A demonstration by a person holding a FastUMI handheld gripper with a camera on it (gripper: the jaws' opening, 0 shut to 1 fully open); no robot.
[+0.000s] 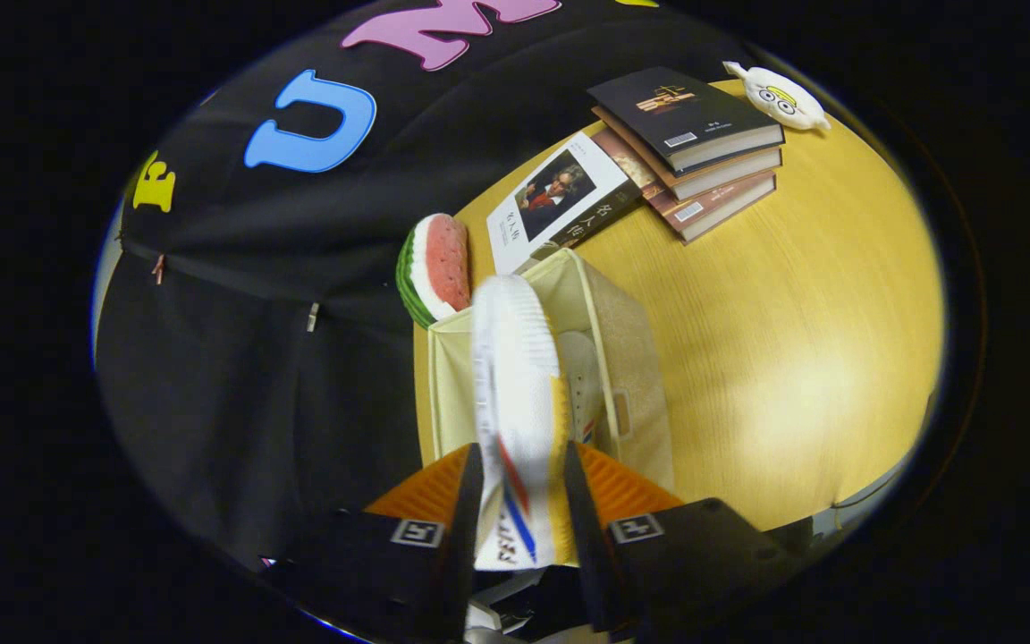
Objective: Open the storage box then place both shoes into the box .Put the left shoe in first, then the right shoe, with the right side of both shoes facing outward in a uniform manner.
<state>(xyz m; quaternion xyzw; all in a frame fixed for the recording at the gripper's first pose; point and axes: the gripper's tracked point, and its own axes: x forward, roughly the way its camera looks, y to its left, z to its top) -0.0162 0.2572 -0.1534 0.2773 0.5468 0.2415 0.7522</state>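
Shoe (pixel 515 385): clamped between both fingers of the gripper (pixel 522 501), long way pointing ahead, sole showing.
Box (pixel 636 376): open, just past the fingers, under the shoe.
Other shoe (pixel 585 376): already in the box, mostly hidden.
Hard to see: which shoe side faces out.
Table (pixel 792 313): holds the box.

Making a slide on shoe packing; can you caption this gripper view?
Hand-held gripper shut on a white shoe, held over the open storage box with another shoe inside.
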